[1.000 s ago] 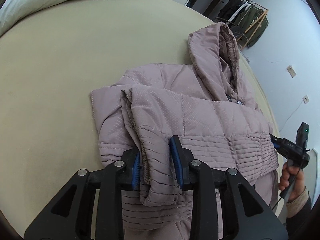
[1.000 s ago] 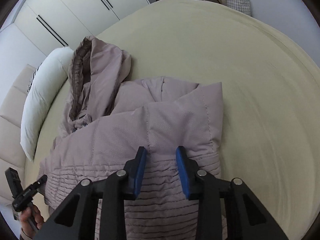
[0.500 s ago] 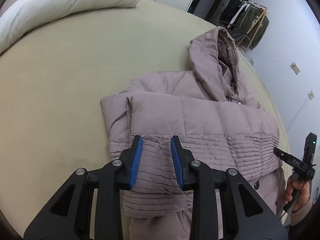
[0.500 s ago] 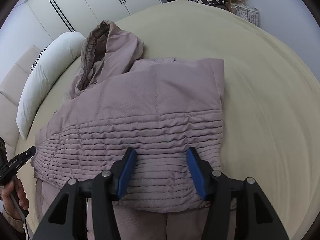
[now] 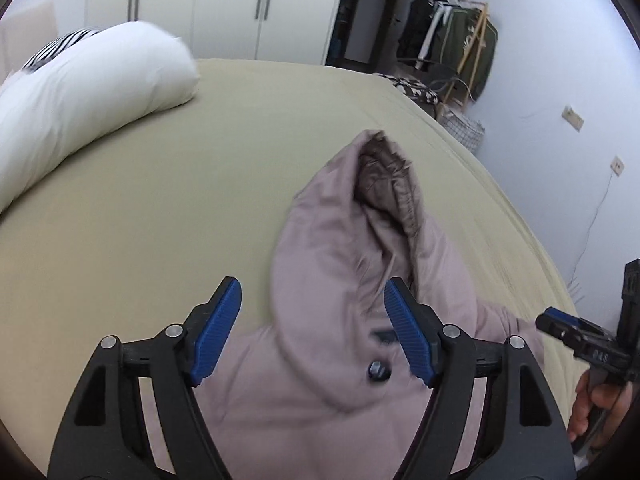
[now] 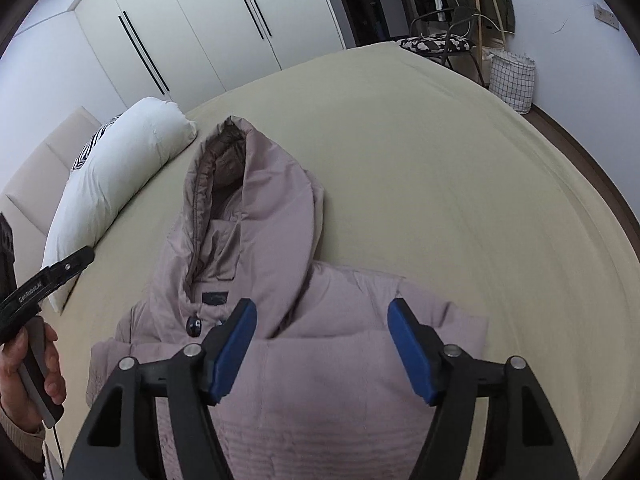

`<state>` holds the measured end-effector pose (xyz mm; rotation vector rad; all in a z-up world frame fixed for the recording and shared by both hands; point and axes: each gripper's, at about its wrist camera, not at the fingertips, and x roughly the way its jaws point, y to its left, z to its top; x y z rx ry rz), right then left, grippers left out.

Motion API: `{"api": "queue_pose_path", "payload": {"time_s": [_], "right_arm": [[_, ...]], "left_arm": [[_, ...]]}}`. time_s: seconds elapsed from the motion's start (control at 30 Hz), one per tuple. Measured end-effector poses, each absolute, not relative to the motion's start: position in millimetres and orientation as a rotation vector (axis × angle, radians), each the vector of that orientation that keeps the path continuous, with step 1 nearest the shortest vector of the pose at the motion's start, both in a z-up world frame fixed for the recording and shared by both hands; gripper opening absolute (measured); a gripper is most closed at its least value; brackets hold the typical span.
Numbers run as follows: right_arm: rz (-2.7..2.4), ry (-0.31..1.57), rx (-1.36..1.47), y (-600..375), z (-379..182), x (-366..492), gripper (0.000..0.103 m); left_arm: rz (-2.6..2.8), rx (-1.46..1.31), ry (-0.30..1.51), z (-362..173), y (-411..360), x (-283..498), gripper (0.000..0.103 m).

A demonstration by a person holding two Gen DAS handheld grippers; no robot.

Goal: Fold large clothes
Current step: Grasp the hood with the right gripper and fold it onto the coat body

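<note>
A mauve padded hooded jacket (image 5: 340,368) lies partly folded on the olive bed, its hood (image 5: 360,216) pointing away from me. It also shows in the right wrist view (image 6: 320,384), with the hood (image 6: 256,200) lying open. My left gripper (image 5: 312,320) is open and empty above the jacket's collar. My right gripper (image 6: 322,340) is open and empty above the folded body near the shoulder. The right gripper also shows at the right edge of the left wrist view (image 5: 580,340); the left gripper shows at the left edge of the right wrist view (image 6: 48,276).
The olive bed (image 6: 440,160) spreads around the jacket. A white pillow (image 5: 80,108) lies at the far left, also in the right wrist view (image 6: 120,176). White wardrobes (image 6: 180,32), a chair (image 6: 440,44), a checked basket (image 6: 512,76) and hanging clothes (image 5: 452,40) stand beyond the bed.
Both grippers have let go of the folded jacket hem, opened wide and lifted and moved forward toward the collar and hood. The folded-over part now lies on the jacket body.
</note>
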<state>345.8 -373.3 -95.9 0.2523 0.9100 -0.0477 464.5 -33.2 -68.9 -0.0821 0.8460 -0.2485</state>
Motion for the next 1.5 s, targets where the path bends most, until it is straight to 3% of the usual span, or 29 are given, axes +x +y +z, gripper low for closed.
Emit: {"api": "queue_pose_path", "payload": {"time_s": [0.2, 0.47, 0.5, 0.57, 0.63, 0.83, 0.9, 1.03, 1.1, 1.5], "right_arm": [[-0.040, 0.912, 0.267, -380, -106, 393, 0.071], [0.019, 0.917, 0.254, -361, -124, 446, 0.071], [0.028, 0.917, 0.239, -354, -126, 455, 0.071], [0.034, 0.912, 0.201, -341, -127, 473, 0.071], [0.039, 0.920, 0.193, -330, -132, 493, 0.071], [-0.002, 0.960, 0.145, -311, -150, 536, 0.070], [-0.030, 0.994, 0.102, -308, -159, 547, 0.062], [-0.072, 1.043, 0.093, -316, -168, 551, 0.023], [-0.071, 1.019, 0.090, -320, -159, 541, 0.015], [0.007, 0.788, 0.087, -317, -62, 409, 0.012]], "left_arm": [[-0.163, 0.064, 0.904, -105, -102, 537, 0.073], [-0.039, 0.105, 0.924, -153, -96, 587, 0.072], [-0.051, 0.099, 0.920, -155, -93, 587, 0.070], [-0.073, 0.094, 0.926, -157, -86, 586, 0.046], [-0.094, 0.078, 0.929, -157, -77, 585, 0.031], [-0.125, 0.042, 0.908, -149, -50, 576, 0.019], [-0.133, 0.059, 0.905, -150, -48, 573, 0.014], [-0.142, 0.040, 0.896, -147, -38, 561, 0.008], [-0.142, 0.022, 0.884, -141, -32, 554, 0.007], [-0.202, -0.046, 0.708, -66, 2, 429, 0.002]]}}
